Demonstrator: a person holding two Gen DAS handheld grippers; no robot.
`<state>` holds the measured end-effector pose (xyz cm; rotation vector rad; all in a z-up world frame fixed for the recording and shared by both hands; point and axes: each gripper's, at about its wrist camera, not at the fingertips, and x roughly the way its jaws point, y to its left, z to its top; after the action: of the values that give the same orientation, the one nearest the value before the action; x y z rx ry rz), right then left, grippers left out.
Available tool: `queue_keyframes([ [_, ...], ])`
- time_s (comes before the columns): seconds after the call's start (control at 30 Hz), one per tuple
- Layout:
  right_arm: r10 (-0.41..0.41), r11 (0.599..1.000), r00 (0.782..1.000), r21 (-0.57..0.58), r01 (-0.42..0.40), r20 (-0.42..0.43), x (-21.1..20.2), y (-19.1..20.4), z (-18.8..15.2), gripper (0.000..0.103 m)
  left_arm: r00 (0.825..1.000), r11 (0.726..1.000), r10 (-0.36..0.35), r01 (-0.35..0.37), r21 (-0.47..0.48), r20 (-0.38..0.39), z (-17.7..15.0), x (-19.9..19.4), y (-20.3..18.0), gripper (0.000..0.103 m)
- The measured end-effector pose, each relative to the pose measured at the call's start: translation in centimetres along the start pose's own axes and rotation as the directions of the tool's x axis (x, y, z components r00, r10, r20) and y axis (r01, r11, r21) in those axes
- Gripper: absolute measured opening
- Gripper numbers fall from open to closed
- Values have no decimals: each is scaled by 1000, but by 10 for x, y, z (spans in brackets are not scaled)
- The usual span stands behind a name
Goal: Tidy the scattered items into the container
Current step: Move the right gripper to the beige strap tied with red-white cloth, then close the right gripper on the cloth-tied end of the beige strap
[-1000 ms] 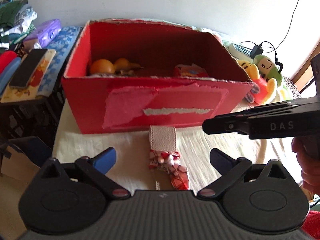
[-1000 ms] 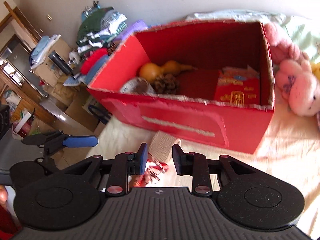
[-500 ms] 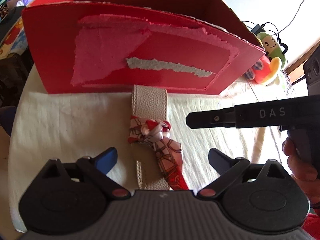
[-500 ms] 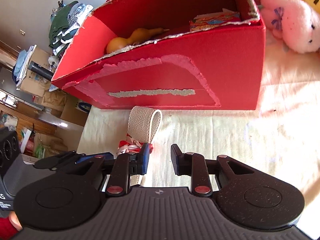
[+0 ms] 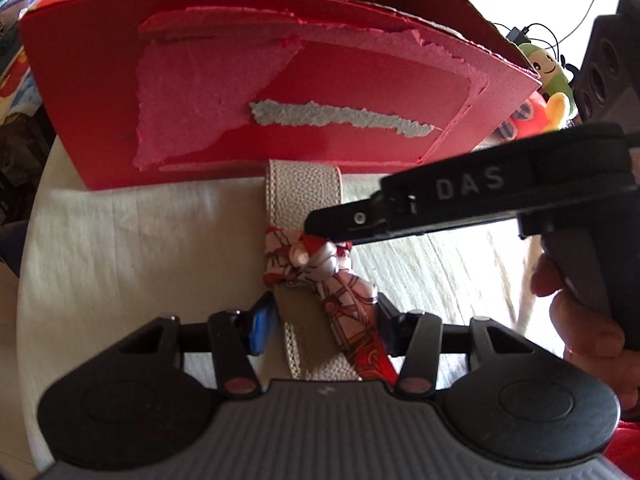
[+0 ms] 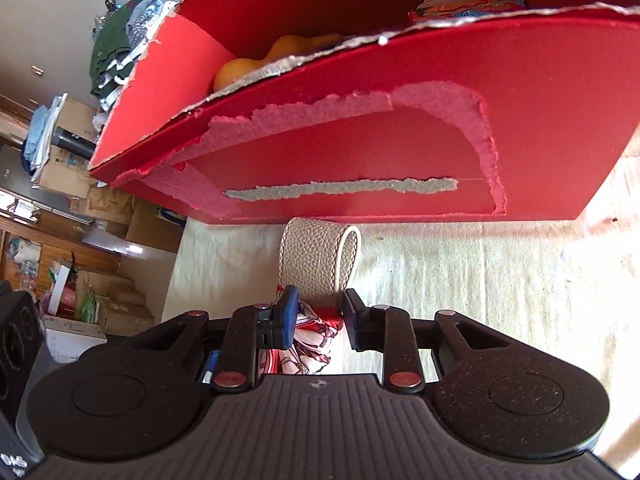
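Observation:
A beige leather strap [image 5: 302, 188] with a red-and-white scarf [image 5: 344, 296] knotted round it lies on the white cloth, its loop end touching the front wall of the red cardboard box [image 5: 360, 80]. My left gripper [image 5: 322, 322] is shut on the strap's near part, with the scarf tail pinched in as well. My right gripper [image 5: 314, 236] comes in from the right and reaches the knot. In the right wrist view its fingers [image 6: 320, 320] stand narrowly open on either side of the scarf knot [image 6: 316, 340], just short of the strap loop [image 6: 316, 260]. The box [image 6: 520, 120] fills the view ahead.
Inside the box lie an orange gourd [image 6: 240, 68] and a printed packet [image 6: 468, 4]. A green and yellow plush toy [image 5: 548, 76] sits past the box's right corner. A hand [image 5: 588, 320] holds the right gripper. Stacked clothes [image 6: 116, 44] and cartons [image 6: 120, 312] stand left of the table.
Both grippers have dropped lower and closer to the strap. The left fingers have gone from wide open to shut on it. The right fingers, gap unchanged, now straddle the knot.

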<state>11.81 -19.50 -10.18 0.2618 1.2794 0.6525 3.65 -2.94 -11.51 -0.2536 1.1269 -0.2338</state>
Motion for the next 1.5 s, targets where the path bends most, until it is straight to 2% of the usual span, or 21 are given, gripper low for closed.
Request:
queue_keyframes([
  [0.17, -36, 999, 999, -28, 36, 22, 2, 5, -3, 34, 1000, 999, 10, -10, 46, -2, 0, 0, -7, 52],
  [0.3, -41, 999, 999, -17, 41, 19, 2, 1, -3, 36, 999, 998, -36, 36, 48, 8, -1, -3, -1, 53],
  [0.37, -34, 999, 999, 18, 33, 15, 3, -6, -2, 40, 999, 997, -53, 52, 59, 10, -1, -4, 0, 57],
  [0.47, -12, 1000, 1000, 21, 12, 6, 3, -8, 0, 39, 996, 995, -86, 86, 57, 9, 0, -2, -3, 72],
  [0.5, -1, 1000, 1000, 21, 1, 0, 4, -7, 0, 37, 995, 993, -100, 99, 61, 8, 0, -1, -5, 81],
  [0.57, -2, 1000, 1000, 0, 2, 3, 3, -6, -1, 36, 995, 992, -100, 100, 75, 8, -1, 0, -10, 82],
  [0.6, -1, 1000, 1000, -18, 1, 6, 2, -5, -2, 36, 995, 992, -99, 98, 84, 4, 0, 0, -12, 82],
  [0.67, 7, 1000, 1000, -12, -7, 6, 1, -6, -2, 35, 997, 991, -82, 81, 106, 1, 1, -1, -15, 74],
  [0.8, 23, 1000, 1000, -13, -23, -2, -4, -10, -3, 33, 999, 991, -35, 34, 129, 1, 1, -6, -17, 49],
  [0.83, 28, 1000, 1000, -11, -28, -7, -4, -11, -3, 33, 999, 992, -39, 39, 120, -5, 2, -7, -16, 47],
  [0.9, 38, 999, 999, 8, -38, -7, -2, -12, -4, 34, 999, 994, -50, 50, 96, -5, 3, -8, -13, 46],
  [1.07, 32, 999, 999, 0, -32, 6, -2, -10, -6, 35, 1000, 993, -13, 14, 117, -9, 7, -8, -25, 44],
  [1.2, 47, 999, 999, 4, -47, -16, -13, -14, -7, 33, 999, 986, -43, 47, 160, -29, 8, -15, -38, 44],
  [1.3, 74, 997, 997, 26, -74, 4, -33, -23, -13, 32, 997, 972, -70, 75, 223, -34, 10, -21, -52, 44],
  [1.5, 41, 994, 995, 101, -51, 92, -82, -50, -29, 32, 988, 922, -144, 151, 357, -47, 22, -24, -102, 44],
])
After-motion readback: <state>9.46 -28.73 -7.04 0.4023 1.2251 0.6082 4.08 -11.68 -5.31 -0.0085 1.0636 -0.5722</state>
